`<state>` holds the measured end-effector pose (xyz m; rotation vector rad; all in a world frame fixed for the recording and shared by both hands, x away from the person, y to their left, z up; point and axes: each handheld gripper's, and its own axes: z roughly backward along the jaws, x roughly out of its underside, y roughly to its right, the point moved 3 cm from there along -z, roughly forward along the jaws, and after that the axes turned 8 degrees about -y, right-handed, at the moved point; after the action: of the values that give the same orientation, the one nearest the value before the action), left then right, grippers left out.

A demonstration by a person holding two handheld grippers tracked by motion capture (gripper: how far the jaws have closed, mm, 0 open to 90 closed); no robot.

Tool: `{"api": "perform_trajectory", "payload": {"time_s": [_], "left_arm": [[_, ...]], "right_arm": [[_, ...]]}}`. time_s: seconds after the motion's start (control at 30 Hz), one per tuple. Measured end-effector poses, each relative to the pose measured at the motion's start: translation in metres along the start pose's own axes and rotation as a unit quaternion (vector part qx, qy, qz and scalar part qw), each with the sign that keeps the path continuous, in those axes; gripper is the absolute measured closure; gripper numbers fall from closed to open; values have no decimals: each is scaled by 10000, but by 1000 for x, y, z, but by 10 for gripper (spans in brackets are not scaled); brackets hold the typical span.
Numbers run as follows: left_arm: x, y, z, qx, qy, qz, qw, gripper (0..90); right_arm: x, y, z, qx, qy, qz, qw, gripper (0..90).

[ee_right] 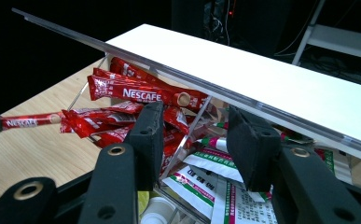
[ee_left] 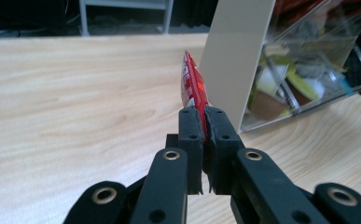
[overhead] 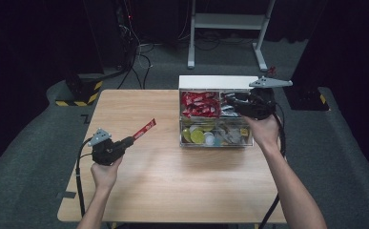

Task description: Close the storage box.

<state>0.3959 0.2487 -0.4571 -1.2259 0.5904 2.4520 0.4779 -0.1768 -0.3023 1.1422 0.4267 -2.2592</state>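
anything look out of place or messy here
Only one thing: a single red coffee stick is out of the clear organizer box, pinched in the left gripper over the table. The other red sticks sit in their compartment. Nothing looks spilled or damaged.

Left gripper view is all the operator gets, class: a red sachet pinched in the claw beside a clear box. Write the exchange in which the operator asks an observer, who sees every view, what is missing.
Operator: What is printed on my sachet?
Observer: The red sachet reads Nescafe in the right gripper view.
Operator: Where is the other claw?
Observer: The right claw hangs open over the clear box, above the divider between its two back compartments.
Operator: What fills the box?
Observer: The back left compartment holds more red Nescafe sachets; the back right one holds white packets with green and red print.
Operator: Is my sachet resting on the table?
Observer: From the high view, the left claw holds it pointing up and toward the box; I cannot tell if it clears the table.
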Motion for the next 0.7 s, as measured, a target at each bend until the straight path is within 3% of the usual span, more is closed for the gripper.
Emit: {"api": "perform_trajectory", "payload": {"time_s": [0.27, 0.7], "left_arm": [[18, -1, -17, -110, -249, 61, 9996, 859], [39, -5, -37, -323, -417, 188, 9984, 854]], "right_arm": [[0, -1, -2, -18, 6, -24, 10000, 565], [0, -1, -3, -8, -30, -10, 10000, 565]]}}
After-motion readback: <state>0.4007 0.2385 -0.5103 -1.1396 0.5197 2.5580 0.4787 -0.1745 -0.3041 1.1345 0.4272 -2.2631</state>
